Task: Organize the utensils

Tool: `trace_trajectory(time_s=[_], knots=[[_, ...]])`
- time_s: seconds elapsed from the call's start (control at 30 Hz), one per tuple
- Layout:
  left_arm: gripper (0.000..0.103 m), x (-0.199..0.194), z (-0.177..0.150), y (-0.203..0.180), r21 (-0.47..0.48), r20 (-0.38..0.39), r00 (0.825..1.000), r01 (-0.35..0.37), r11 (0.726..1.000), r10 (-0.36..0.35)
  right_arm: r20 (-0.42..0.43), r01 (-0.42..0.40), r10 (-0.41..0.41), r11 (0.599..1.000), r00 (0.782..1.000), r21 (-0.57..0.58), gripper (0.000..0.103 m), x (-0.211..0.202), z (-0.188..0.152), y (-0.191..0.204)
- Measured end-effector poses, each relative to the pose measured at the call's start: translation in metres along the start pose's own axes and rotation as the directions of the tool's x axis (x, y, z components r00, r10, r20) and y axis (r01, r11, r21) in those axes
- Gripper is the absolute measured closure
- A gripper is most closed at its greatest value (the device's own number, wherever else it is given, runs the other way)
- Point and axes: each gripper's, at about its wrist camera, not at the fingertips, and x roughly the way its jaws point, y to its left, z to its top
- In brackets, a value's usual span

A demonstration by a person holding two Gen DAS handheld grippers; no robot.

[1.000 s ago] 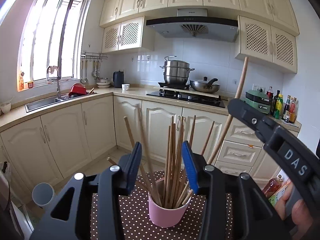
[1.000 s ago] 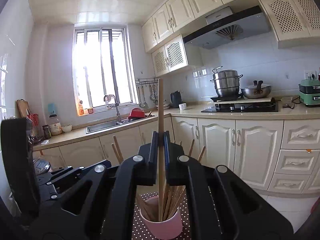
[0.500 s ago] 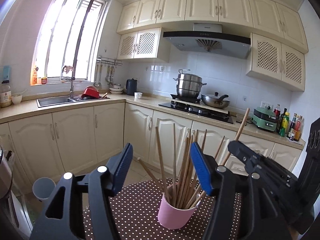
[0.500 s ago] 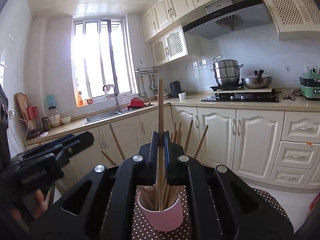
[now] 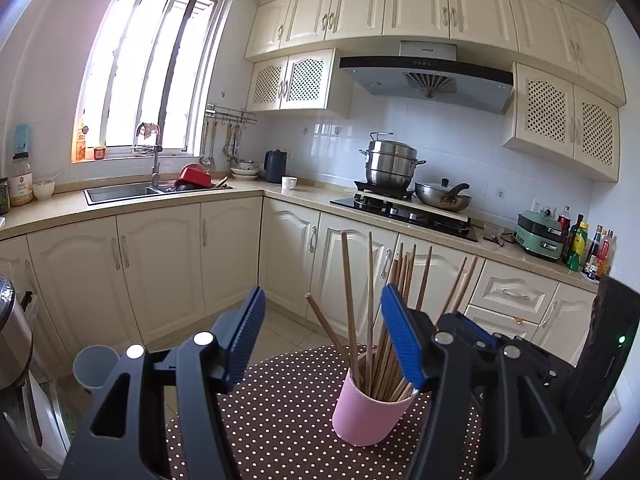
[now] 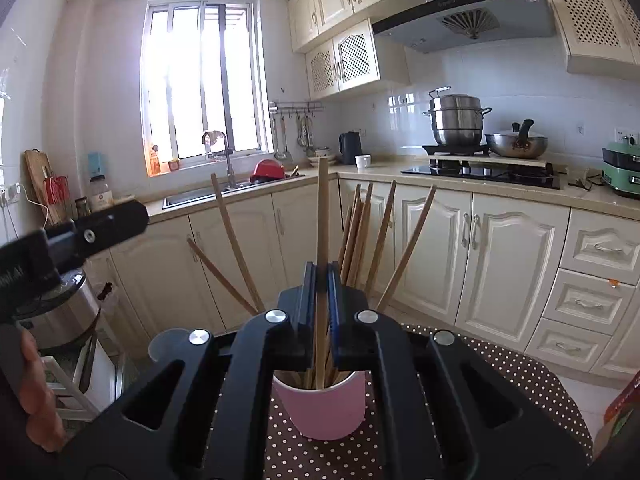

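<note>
- The right gripper (image 6: 321, 280) is clamping one wooden chopstick (image 6: 322, 208), its long axis running upright.
- The chopstick's lower end is sitting inside the pink cup (image 6: 325, 408), directly below the jaws; release appears to be the pending step.
- The left gripper (image 5: 322, 344) is holding nothing, jaws spread, with the cup just ahead and slightly right.
- The cup is standing on the polka-dot tablecloth (image 5: 280, 412), holding a fanned bundle of chopsticks (image 5: 384, 344).
</note>
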Motion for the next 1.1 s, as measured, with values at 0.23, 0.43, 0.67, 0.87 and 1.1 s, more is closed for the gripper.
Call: trace_trajectory(time_s=[0.23, 0.43, 0.67, 0.87, 1.1], knots=[[0.04, -0.003, -0.001, 0.003, 0.003, -0.008, 1.0, -0.002, 1.0, 0.002, -0.014, 0.0, 0.0, 1.0, 1.0, 0.01, 0.096, 0.001, -0.005, 0.0], [0.039, -0.007, -0.002, 0.004, 0.011, -0.014, 1.0, -0.007, 1.0, 0.008, -0.013, 0.008, -0.008, 1.0, 1.0, 0.021, 0.096, -0.007, -0.001, -0.001], [0.038, -0.021, 0.001, 0.003, 0.006, -0.012, 1.0, -0.003, 1.0, 0.003, 0.02, -0.001, 0.0, 1.0, 1.0, 0.017, 0.077, -0.035, 0.009, 0.006], [0.037, -0.048, 0.003, -0.003, 0.018, 0.009, 1.0, 0.001, 1.0, -0.001, 0.063, 0.008, -0.007, 1.0, 0.998, -0.015, 0.073, -0.067, 0.017, 0.019], [0.037, -0.088, 0.006, -0.007, 0.014, 0.032, 0.999, 0.021, 1.0, -0.022, 0.121, 0.028, -0.023, 0.999, 0.992, -0.045, 0.057, -0.118, 0.024, 0.032]])
